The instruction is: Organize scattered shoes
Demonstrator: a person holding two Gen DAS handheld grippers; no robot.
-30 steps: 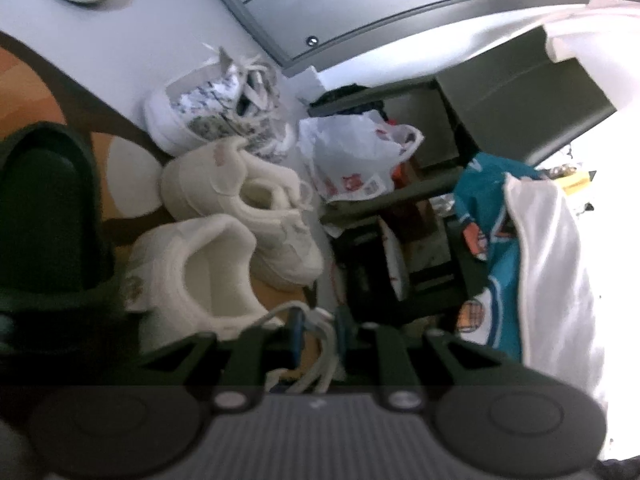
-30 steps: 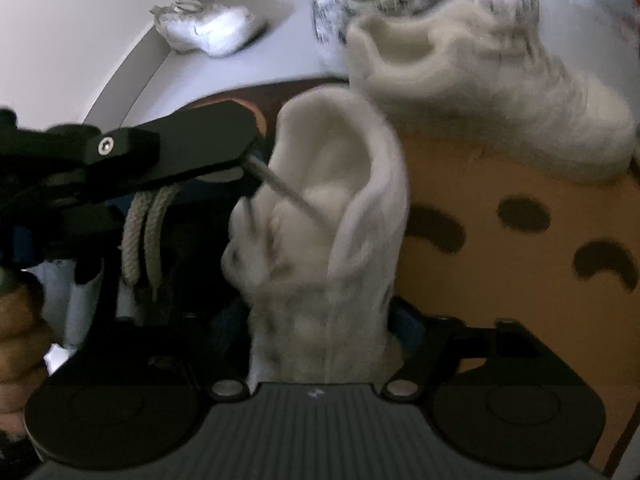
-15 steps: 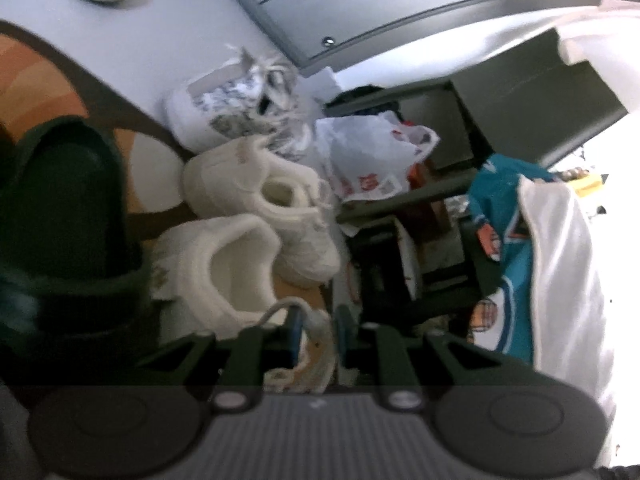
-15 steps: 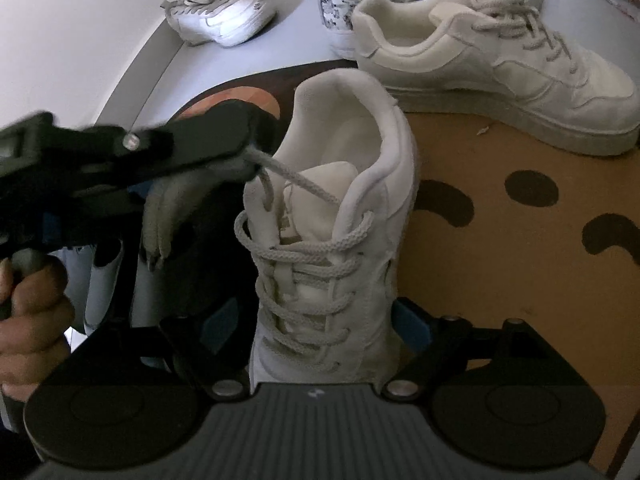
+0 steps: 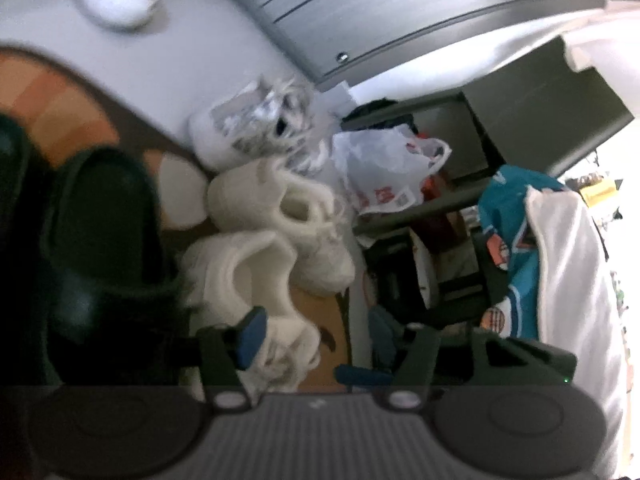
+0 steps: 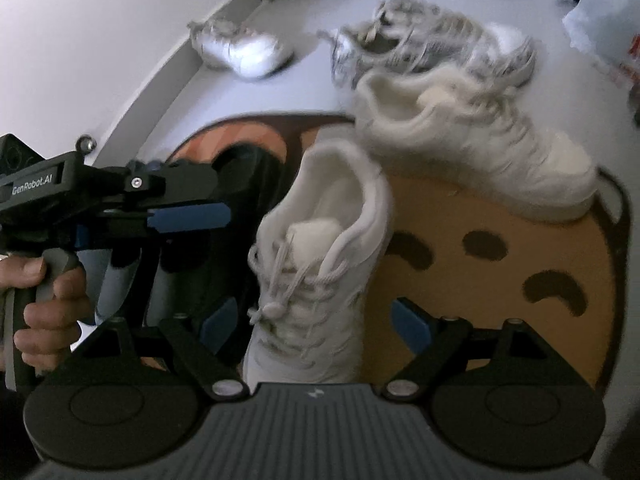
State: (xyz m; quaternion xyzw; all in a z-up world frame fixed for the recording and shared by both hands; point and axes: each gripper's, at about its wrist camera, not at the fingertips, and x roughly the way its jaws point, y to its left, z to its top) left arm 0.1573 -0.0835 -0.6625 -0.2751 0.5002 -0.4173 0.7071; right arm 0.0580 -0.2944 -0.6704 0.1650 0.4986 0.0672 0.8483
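A cream sneaker (image 6: 320,264) stands on the orange mat (image 6: 500,280), heel away from me. My right gripper (image 6: 316,322) hangs open just above it, its blue pads (image 6: 412,326) apart from both of the shoe's sides. My left gripper (image 5: 316,328) is opening with nothing between its jaws. The same sneaker (image 5: 244,280) lies beside its left pad (image 5: 250,336). In the right wrist view the left gripper (image 6: 188,212) reaches in from the left, held by a hand (image 6: 44,292). The sneaker's mate (image 6: 480,148) lies behind it.
A patterned grey sneaker (image 6: 432,40) and a white sneaker (image 6: 244,48) sit on the grey floor beyond the mat. A dark slide (image 5: 100,240) lies left of the cream pair. A plastic bag (image 5: 388,172), a dark rack (image 5: 440,200) and hanging cloths (image 5: 572,280) crowd the right.
The left jaws have spread and let go of the shoelace they pinched. The right gripper has lifted away from the cream sneaker, which stays on the mat.
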